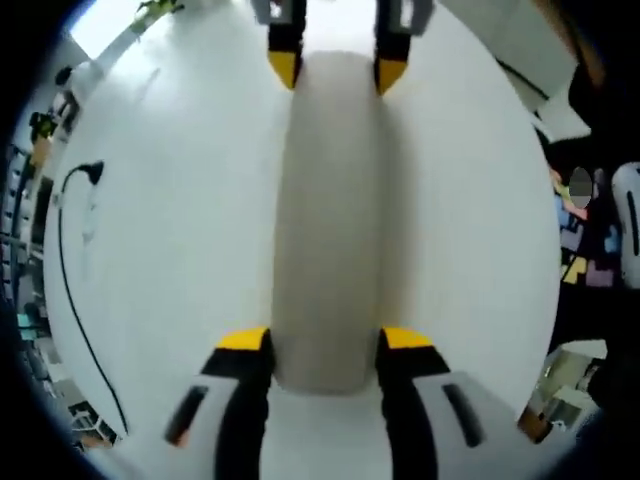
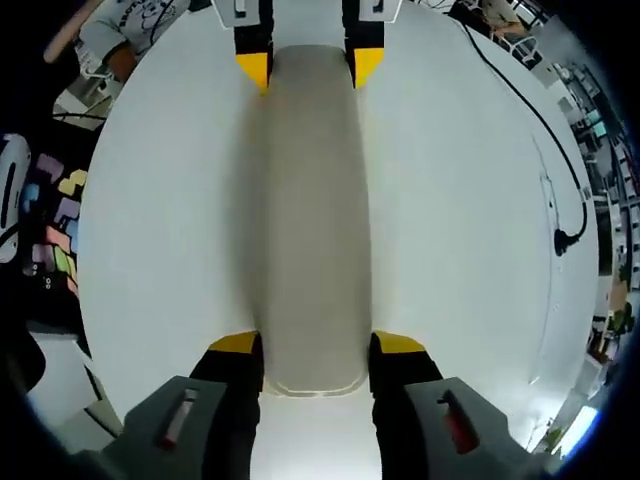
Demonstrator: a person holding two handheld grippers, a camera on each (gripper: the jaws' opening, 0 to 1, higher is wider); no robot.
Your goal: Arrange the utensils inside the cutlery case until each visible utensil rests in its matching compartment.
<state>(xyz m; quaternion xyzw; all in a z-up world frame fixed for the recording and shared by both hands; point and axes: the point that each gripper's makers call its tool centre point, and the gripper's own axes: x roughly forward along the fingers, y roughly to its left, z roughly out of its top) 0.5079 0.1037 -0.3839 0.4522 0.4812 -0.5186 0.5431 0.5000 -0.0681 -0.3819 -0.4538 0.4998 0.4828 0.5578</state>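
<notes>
Left gripper view: both tools pinch opposite ends of cutlery case.

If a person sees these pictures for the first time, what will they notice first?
First, the long pale cutlery case lying closed on the white table, gripped at both ends. The left gripper clamps one end, and the right gripper the opposite end. A black cable trails along the table's edge.
</notes>
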